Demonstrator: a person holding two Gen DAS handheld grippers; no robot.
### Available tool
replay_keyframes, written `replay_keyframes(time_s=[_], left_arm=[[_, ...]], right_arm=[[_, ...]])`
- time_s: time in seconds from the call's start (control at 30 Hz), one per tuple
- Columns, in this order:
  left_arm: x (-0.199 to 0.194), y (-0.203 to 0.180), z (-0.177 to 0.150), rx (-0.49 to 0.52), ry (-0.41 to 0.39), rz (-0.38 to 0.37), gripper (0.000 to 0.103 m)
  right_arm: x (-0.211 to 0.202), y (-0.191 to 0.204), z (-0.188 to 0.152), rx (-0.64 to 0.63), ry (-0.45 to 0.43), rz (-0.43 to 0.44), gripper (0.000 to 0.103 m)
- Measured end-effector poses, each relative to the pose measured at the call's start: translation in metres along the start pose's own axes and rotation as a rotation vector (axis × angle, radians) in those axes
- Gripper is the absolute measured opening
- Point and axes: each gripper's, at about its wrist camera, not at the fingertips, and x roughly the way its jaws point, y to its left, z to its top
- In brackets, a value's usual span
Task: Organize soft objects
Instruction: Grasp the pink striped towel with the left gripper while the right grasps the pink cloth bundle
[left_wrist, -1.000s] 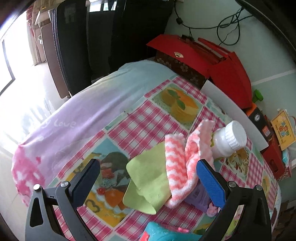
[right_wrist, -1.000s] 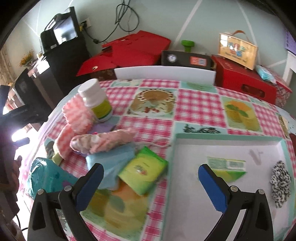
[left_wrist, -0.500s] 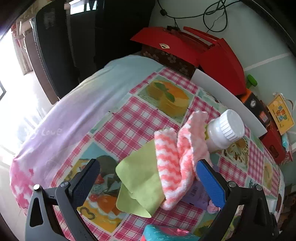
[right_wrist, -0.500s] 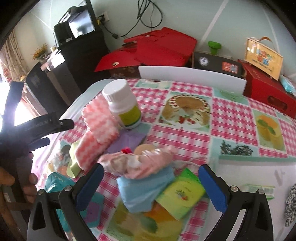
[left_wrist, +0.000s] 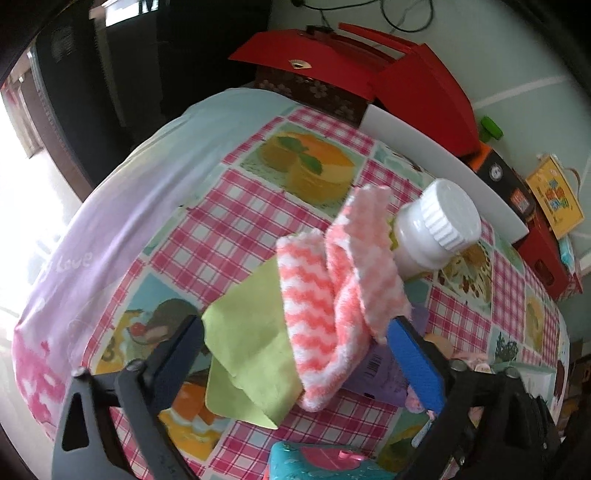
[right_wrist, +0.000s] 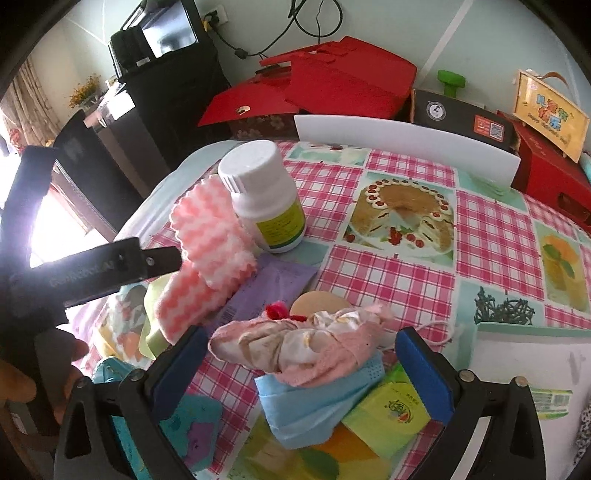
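A pink-and-white zigzag cloth (left_wrist: 321, 314) lies folded over a light green cloth (left_wrist: 247, 347) on the checked tablecloth. My left gripper (left_wrist: 295, 358) points down over both, and its jaws are closing with the cloths between them. The blue right pad (left_wrist: 413, 362) sits at the zigzag cloth's edge without squeezing it. A crumpled pink cloth (right_wrist: 306, 350) rests on a blue face mask (right_wrist: 314, 402). My right gripper (right_wrist: 303, 369) straddles that pile, its jaws closing, its pads apart from the cloth.
A white-capped bottle (right_wrist: 264, 195) stands behind the zigzag cloth (right_wrist: 207, 240). A purple packet (right_wrist: 273, 284), a green tissue pack (right_wrist: 391, 410) and a teal foam piece (right_wrist: 192, 424) lie nearby. A white tray (right_wrist: 524, 354) sits at the right. Red boxes (right_wrist: 332, 85) line the wall.
The right gripper swung left from over the tray to over the crumpled pink cloth. The left gripper drew closer to the zigzag and green cloths. Both pairs of jaws narrowed slightly.
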Motion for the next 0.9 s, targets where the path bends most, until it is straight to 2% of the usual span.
replay_keyframes(time_s=[0.07,0.13,0.27,0.33,0.37,0.43,0.57,0.63,0.9], left_arm=[[0.004,-0.002,0.0,0.01,0.017,-0.009,0.08],[0.009,-0.005,-0.001,0.02,0.036,-0.016,0.074],[0.017,-0.008,-0.004,0.039,0.073,-0.018,0.041],[0.018,-0.009,-0.005,0.047,0.078,-0.024,0.031],[0.018,-0.009,-0.006,0.049,0.08,-0.03,0.024],[0.018,-0.011,-0.007,0.057,0.079,-0.037,0.017],[0.016,-0.011,-0.007,0.056,0.068,-0.044,0.01],[0.013,-0.01,-0.007,0.053,0.061,-0.048,0.009],[0.005,-0.009,-0.006,0.044,0.027,-0.06,0.009]], right_arm=[[0.001,0.0,0.0,0.006,0.004,0.013,0.09],[0.002,-0.001,-0.002,0.011,0.007,0.028,0.084],[0.003,-0.002,-0.004,0.017,0.007,0.044,0.068],[0.002,-0.003,-0.004,0.018,0.007,0.053,0.056],[0.003,-0.003,-0.005,0.018,0.008,0.056,0.055],[0.002,-0.004,-0.005,0.017,0.005,0.061,0.047],[0.001,-0.004,-0.007,0.018,-0.001,0.067,0.041],[-0.001,-0.004,-0.008,0.022,-0.005,0.07,0.036],[-0.01,-0.004,-0.009,0.018,-0.036,0.077,0.027]])
